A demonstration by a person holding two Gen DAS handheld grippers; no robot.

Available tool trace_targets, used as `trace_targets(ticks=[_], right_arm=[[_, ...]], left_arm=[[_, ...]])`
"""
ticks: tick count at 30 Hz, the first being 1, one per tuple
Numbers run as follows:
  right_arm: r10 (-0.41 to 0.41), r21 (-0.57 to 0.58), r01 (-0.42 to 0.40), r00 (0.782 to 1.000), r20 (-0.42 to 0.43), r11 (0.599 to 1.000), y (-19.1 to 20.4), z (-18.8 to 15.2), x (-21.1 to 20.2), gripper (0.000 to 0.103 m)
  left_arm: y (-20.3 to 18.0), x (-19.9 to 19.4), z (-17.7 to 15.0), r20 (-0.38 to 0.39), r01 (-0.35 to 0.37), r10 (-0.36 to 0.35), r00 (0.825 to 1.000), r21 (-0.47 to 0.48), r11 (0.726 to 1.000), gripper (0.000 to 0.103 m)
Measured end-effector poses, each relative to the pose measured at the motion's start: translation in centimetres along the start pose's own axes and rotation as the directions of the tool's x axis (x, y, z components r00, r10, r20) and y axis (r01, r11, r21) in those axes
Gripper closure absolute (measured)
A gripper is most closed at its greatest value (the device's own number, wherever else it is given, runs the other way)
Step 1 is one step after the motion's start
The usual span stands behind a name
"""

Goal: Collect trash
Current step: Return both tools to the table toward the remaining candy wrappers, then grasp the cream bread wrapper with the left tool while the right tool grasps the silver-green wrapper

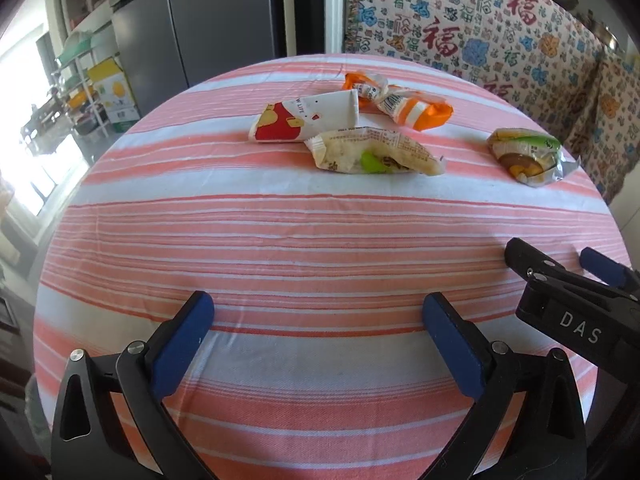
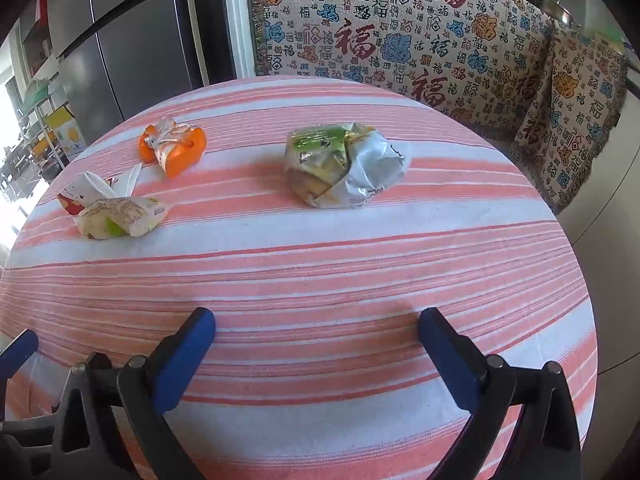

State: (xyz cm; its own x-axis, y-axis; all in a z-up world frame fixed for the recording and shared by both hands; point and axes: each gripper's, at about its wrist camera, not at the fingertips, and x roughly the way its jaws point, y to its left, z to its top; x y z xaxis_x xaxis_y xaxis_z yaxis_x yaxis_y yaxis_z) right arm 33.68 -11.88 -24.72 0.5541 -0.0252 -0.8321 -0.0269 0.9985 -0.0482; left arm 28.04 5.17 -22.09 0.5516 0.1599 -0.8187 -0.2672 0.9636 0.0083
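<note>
left gripper (image 1: pixel 318 314): jaws wide apart, nothing between the blue pads, hovering over the near part of the table.
right gripper (image 2: pixel 317 330): jaws also spread wide, empty; in the left wrist view it shows at about 4 o'clock, just beside the left one.
table (image 1: pixel 280 248): round, covered in a pink and white striped cloth.
red-and-white wrapper (image 1: pixel 304 117): at 12 o'clock in the left wrist view, far half of the table; long axis runs left-right, red printed end pointing to 9 o'clock.
beige wrapper (image 1: pixel 374 153): just in front of the red-and-white one and touching it; long axis left-right, tilted slightly, right end pointing to about 4 o'clock.
orange wrapper (image 1: pixel 400 100): behind the two, touching the red-and-white one; crumpled, long axis from 10 to 4 o'clock.
green-and-silver wrapper (image 2: pixel 344 164): well apart from the cluster, at 12 o'clock in the right wrist view, 2 o'clock in the left; balled up, long axis roughly left-right, silver end toward 3 o'clock.
patterned blanket (image 2: pixel 400 28): hangs behind the table's far edge.
fridge (image 1: pixel 192 20): dark, at 11 o'clock.
</note>
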Motion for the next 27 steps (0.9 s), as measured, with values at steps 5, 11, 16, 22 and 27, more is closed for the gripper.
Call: trace_targets(ticks=[5,11,16,22,27], right_arm=[[-0.001,0.000,0.001,1.000,0.000,1.000,0.12,0.03,0.03,0.000],[-0.002,0.001,0.002,1.000,0.001,1.000,0.13,0.03,0.05,0.000],[-0.002,0.002,0.002,1.000,0.001,1.000,0.16,0.02,0.07,0.000],[-0.003,0.003,0.003,1.000,0.001,1.000,0.16,0.02,0.08,0.000],[-0.003,0.004,0.003,1.000,0.002,1.000,0.14,-0.03,0.07,0.000]], left_arm=[[-0.12,-0.04,0.00,0.000,0.000,0.000,1.000,-0.001,1.000,0.001],[-0.19,-0.11,-0.02,0.000,-0.001,0.001,1.000,-0.002,1.000,0.001],[-0.22,-0.12,-0.04,-0.001,-0.005,0.005,1.000,-0.004,1.000,0.001],[-0.34,-0.21,0.06,-0.001,-0.010,0.010,1.000,-0.008,1.000,0.001],[-0.33,-0.24,0.01,-0.001,-0.010,0.010,1.000,-0.009,1.000,0.001]])
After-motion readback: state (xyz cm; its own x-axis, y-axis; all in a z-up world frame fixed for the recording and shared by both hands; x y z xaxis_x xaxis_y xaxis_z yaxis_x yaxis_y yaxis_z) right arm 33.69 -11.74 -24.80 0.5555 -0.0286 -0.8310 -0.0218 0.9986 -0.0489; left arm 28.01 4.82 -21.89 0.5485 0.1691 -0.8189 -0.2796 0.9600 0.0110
